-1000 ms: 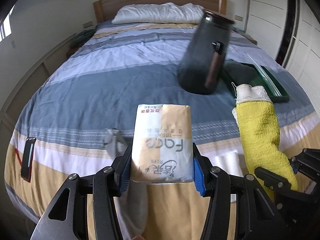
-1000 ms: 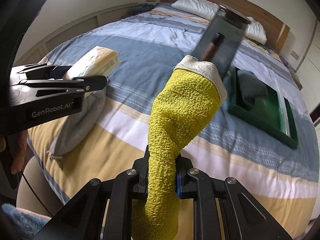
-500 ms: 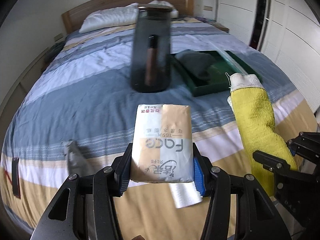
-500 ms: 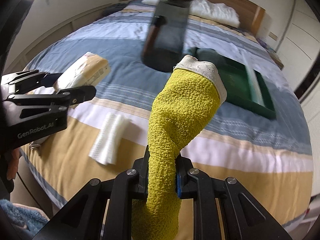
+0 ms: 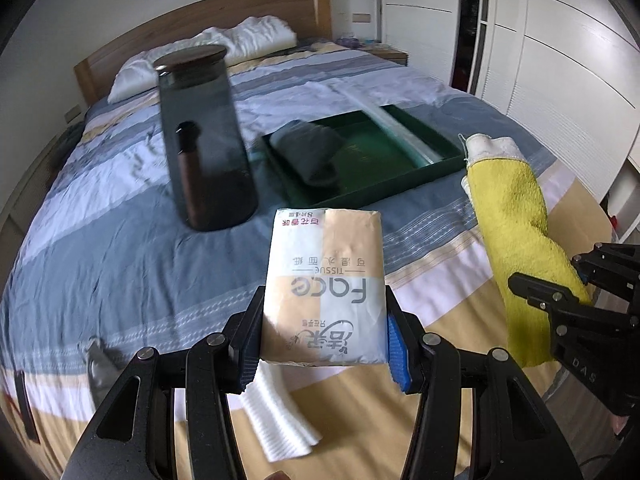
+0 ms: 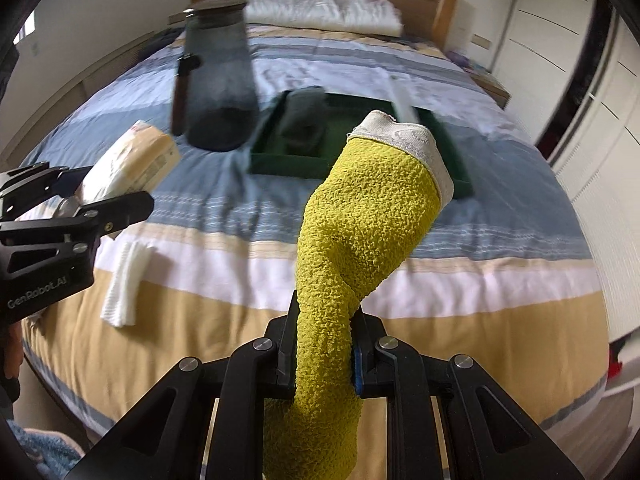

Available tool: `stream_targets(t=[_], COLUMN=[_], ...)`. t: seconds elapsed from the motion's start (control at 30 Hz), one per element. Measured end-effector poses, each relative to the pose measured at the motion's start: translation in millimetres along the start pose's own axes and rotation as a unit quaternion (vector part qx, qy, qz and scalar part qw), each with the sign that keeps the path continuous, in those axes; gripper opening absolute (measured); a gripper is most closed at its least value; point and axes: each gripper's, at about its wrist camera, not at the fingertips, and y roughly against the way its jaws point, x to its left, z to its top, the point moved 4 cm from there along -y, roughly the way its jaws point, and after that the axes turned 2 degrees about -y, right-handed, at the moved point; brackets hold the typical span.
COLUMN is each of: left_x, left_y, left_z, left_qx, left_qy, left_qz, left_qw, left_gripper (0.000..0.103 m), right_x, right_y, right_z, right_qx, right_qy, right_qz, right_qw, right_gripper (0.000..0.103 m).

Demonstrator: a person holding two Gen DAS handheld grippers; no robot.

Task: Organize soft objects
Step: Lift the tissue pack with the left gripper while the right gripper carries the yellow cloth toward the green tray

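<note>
My left gripper (image 5: pixel 322 344) is shut on a tissue pack (image 5: pixel 325 288), cream and white with "Face" print, held above the bed's foot end. It also shows at the left of the right wrist view (image 6: pixel 132 160). My right gripper (image 6: pixel 322 350) is shut on a yellow fuzzy sock (image 6: pixel 360 232) with a white cuff, which stands up from the jaws; it appears at the right of the left wrist view (image 5: pixel 516 236). A dark green tray (image 5: pixel 400 184) on the bed holds a dark folded cloth (image 5: pixel 310 152). A white folded cloth (image 6: pixel 126 284) lies on the yellow stripe.
A tall dark glass jar (image 5: pixel 204 140) with a lid stands on the striped bed cover (image 5: pixel 120 248), left of the tray. A grey cloth (image 5: pixel 98 364) lies near the bed's left foot edge. White pillows (image 6: pixel 324 6) and a wooden headboard are at the far end. White wardrobes (image 5: pixel 560 40) line the right.
Both grippers have swung to the right along the bed's foot end, each still holding its object. The tray and jar now sit nearer the middle of both views.
</note>
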Motion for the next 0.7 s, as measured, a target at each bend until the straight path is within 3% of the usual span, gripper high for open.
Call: stream_targets(t=[0.37,0.7], left_x=[-22,-24], left_y=[-14,-33], left_z=[17,29], left_qx=[0.001,0.010], left_qy=[-0.010,-0.002], left_qz=[-0.008,0.002], left_qw=[0.9999,1.0000], left_gripper=[0.046,0.046], right_x=[-38,-48], right_y=[-13,-39], right_z=[12,31], right_qx=[-0.016,-0.020], right_qy=[-0.047,-0.043], right_qz=[-0.009,0.003], right_qw=[0.999,0.999], right_gripper=[0.017,0.018])
